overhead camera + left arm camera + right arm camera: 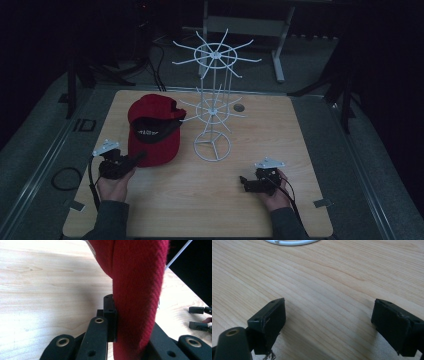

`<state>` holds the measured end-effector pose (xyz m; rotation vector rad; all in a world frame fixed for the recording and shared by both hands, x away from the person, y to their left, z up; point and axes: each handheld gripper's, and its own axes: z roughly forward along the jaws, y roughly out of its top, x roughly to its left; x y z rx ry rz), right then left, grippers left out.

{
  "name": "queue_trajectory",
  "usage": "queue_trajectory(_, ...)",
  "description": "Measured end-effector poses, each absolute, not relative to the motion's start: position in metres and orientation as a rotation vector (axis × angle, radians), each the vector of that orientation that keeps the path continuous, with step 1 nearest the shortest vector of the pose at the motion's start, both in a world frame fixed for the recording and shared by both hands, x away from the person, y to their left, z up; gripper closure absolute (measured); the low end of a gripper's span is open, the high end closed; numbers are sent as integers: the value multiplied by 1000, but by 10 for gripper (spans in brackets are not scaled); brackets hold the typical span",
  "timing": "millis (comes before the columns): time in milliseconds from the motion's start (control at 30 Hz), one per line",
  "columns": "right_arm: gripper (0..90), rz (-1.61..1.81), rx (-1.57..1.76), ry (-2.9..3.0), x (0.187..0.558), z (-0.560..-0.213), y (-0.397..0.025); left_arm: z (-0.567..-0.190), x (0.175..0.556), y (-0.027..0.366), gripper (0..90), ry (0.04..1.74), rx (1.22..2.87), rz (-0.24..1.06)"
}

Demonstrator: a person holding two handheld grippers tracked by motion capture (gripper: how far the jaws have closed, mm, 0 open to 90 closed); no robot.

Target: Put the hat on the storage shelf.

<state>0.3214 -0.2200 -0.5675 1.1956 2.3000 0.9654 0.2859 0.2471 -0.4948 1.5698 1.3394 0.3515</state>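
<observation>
High view: left tongs (136, 160) at near left of tabletop (235, 210), clamped on near edge of red cap (154, 131). Cap lying far-right of those tongs, long axis near-to-far, just left of white rack (213, 107). Right tongs (243, 181) wide open, empty, near right, well apart from cap. Left hand nearer.

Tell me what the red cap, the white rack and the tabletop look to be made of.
Red cap: woven fabric, matte; the left tool's close view shows a ribbed weave and fuzzy edge. White rack: thin rods, probably coated metal wire, smooth white finish. Tabletop: pale wood or wood-look laminate, with grain lines and a slight sheen.
</observation>
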Motion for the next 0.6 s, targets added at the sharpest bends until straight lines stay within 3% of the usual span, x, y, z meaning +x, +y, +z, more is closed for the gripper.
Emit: queue_trajectory(600,121,966,1195,2300,321,-568,-220,-477,288,244,854,1306,1541,409)
